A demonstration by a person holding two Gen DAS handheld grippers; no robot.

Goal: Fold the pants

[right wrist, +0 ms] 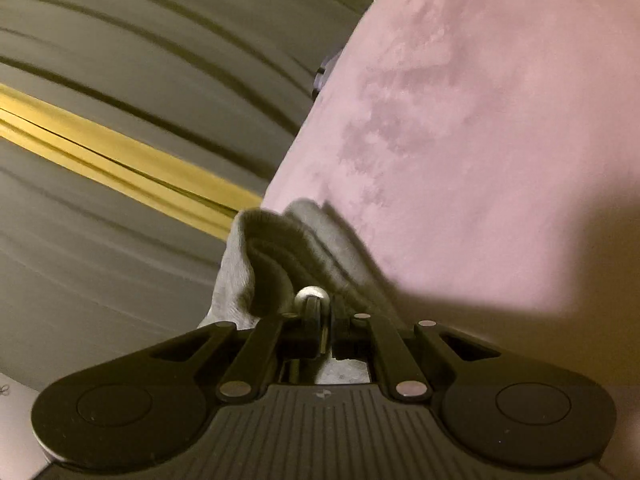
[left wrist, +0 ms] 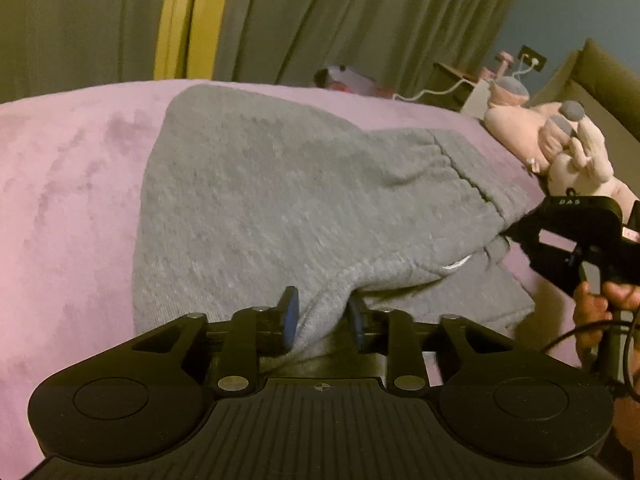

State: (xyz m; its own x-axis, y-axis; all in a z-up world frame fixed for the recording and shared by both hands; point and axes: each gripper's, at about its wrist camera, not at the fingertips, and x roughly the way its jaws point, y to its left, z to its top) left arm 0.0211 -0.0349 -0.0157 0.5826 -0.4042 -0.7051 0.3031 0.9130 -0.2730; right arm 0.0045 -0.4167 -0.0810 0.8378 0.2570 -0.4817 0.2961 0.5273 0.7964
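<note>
Grey pants half-folded on a bed, pinched by both tools.

The left tool clamps a near fold of the soft grey knit; the right tool is closed on a bunched edge near the elastic waistband. They lie on a pink plush blanket, before grey curtains with a yellow strip; plush toys sit beyond. The right tool reads "DAS".

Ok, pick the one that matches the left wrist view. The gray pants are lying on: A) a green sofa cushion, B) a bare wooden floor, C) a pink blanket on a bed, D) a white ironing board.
C: the gray pants spread over the pink blanket, with fabric pinched in the left gripper.
</note>
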